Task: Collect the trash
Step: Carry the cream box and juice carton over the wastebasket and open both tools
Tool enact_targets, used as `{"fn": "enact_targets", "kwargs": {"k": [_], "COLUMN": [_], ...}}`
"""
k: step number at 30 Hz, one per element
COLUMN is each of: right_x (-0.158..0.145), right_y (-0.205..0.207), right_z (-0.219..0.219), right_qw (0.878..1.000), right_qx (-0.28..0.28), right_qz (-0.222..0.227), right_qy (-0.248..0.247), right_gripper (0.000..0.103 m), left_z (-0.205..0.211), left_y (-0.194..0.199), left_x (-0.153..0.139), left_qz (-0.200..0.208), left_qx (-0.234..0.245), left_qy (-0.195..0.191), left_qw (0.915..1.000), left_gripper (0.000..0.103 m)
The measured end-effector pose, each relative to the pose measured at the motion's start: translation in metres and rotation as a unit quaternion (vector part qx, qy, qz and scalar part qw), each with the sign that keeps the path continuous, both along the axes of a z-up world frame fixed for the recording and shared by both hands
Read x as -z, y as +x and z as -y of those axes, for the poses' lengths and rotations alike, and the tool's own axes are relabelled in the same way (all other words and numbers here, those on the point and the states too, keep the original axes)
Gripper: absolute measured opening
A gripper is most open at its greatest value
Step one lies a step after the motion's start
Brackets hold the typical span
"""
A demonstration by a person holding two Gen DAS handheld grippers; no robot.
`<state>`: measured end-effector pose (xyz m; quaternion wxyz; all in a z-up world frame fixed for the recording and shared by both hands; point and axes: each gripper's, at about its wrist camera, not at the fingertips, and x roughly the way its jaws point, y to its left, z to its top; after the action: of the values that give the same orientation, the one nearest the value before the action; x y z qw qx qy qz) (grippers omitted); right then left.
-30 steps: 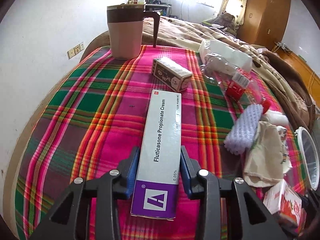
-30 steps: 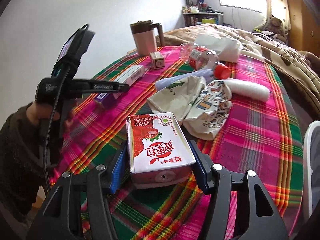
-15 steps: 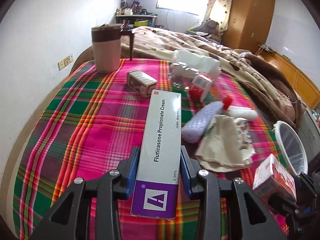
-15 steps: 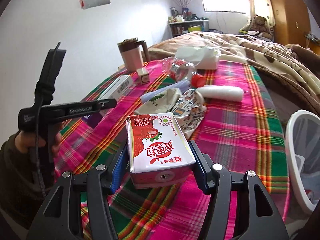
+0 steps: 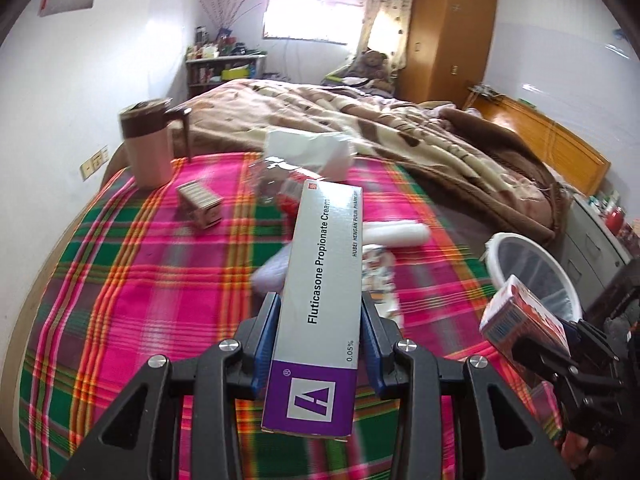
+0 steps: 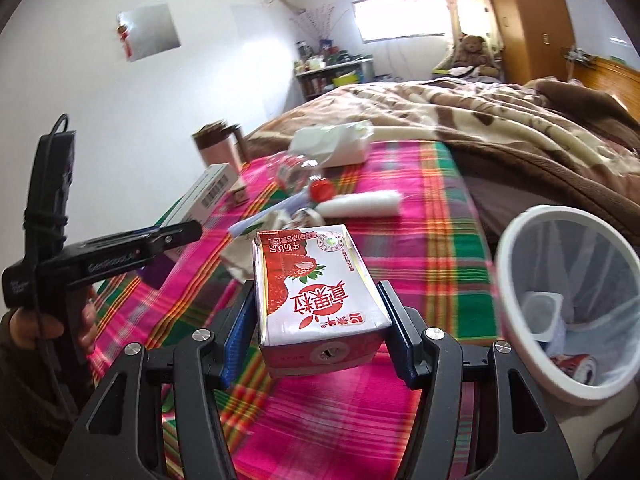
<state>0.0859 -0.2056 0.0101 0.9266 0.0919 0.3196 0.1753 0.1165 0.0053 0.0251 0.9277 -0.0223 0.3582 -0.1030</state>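
Carrying both to bin: L tongs clamp cream box, R tongs clamp carton. Centre over rim before letting go; R first, nearer.

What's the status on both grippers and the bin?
Left gripper shut on cream box. Right gripper shut on milk carton. Trash bin at right, open, some trash inside. Path looks clear.

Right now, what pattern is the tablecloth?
Pink, green and orange plaid tablecloth, clearest in the left wrist view.
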Motion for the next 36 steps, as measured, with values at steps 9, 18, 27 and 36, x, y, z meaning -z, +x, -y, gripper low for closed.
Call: {"fn": "enact_targets", "kwargs": {"k": [9, 18, 27, 36], "right_x": [-0.005, -0.010, -0.008, 0.004], "right_y": [-0.005, -0.010, -0.014, -0.006], "right_z": [0.046, 0.094, 0.131, 0.155], "right_qw": [0.998, 0.990, 0.982, 0.972], "right_qx": [0.064, 0.137, 0.190, 0.233], "right_qz": [0.008, 0.012, 0.008, -0.017], "right_qy": [0.007, 0.009, 0.004, -0.010], "right_gripper": [0.060, 0.060, 0.060, 0.060], "left_z": [0.051, 0.110, 0.165, 0.211], "left_y": [0.000, 0.001, 0.004, 0.008], "left_x": [-0.010, -0.016, -0.012, -0.001], "left_qz": [0.011, 0.015, 0.004, -0.016], "left_qx": [0.052, 0.111, 0.164, 0.200], "left_qy": [-0.003, -0.002, 0.000, 0.014], "left_qw": [0.9986, 0.9937, 0.9865, 0.9796], "left_gripper": [0.040, 0.040, 0.040, 0.040]}}
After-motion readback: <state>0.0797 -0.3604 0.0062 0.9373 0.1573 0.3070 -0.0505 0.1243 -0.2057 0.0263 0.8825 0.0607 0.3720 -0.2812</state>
